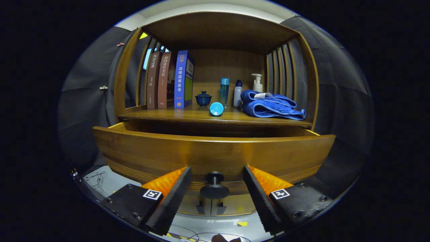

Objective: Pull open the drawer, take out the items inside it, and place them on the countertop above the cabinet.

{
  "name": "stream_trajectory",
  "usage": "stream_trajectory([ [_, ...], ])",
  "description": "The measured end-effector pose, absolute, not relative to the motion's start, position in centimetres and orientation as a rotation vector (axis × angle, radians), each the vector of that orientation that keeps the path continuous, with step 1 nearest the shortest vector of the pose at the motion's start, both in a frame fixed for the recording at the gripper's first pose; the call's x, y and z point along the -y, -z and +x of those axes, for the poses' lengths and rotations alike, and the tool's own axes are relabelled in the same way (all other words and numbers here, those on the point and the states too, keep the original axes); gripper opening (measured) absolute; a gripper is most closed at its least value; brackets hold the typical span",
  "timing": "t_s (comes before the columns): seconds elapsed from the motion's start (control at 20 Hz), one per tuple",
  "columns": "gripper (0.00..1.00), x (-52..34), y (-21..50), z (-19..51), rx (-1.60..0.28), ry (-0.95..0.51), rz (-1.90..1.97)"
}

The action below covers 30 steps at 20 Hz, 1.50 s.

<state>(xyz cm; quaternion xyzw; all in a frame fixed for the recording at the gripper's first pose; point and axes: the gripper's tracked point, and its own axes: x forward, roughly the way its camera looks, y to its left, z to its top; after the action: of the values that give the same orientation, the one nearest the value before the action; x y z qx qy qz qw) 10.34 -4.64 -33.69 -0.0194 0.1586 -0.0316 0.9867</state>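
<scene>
A wooden drawer (215,153) stands pulled partway out of the cabinet, its front panel wide across the view. Its dark round knob (214,185) sits low on the panel, between my fingers without touching either. My gripper (217,175) is open, one finger on each side of the knob. The drawer's inside is hidden behind the front panel. Above it runs the countertop (188,116), a wooden shelf surface inside an open-fronted hutch.
On the countertop stand three books (169,80) at the left, a dark blue lidded cup (203,98), a light blue cup on its side (216,109), a teal bottle (224,90), a white-blue bottle (238,93), a pump bottle (257,83) and a folded blue towel (270,107).
</scene>
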Motion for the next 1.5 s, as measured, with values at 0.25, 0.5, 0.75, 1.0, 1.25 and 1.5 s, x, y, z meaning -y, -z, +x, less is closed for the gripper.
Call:
stream_trajectory([
  [0.25, 1.00, 4.5, 34.3, 14.3, -0.323, 0.071, -0.036],
  [0.5, 1.00, 4.4, 34.8, 16.2, -0.341, 0.080, -0.064],
  [0.75, 1.00, 4.4, 34.8, 16.3, -0.335, 0.082, -0.071],
  [1.0, 1.00, 4.3, 33.4, 15.9, -0.337, 0.056, -0.068],
  [1.25, 1.00, 4.7, 27.3, 14.5, -0.268, 0.058, -0.072],
  [1.5, 1.00, 4.1, 19.0, 12.2, -0.209, 0.033, -0.037],
])
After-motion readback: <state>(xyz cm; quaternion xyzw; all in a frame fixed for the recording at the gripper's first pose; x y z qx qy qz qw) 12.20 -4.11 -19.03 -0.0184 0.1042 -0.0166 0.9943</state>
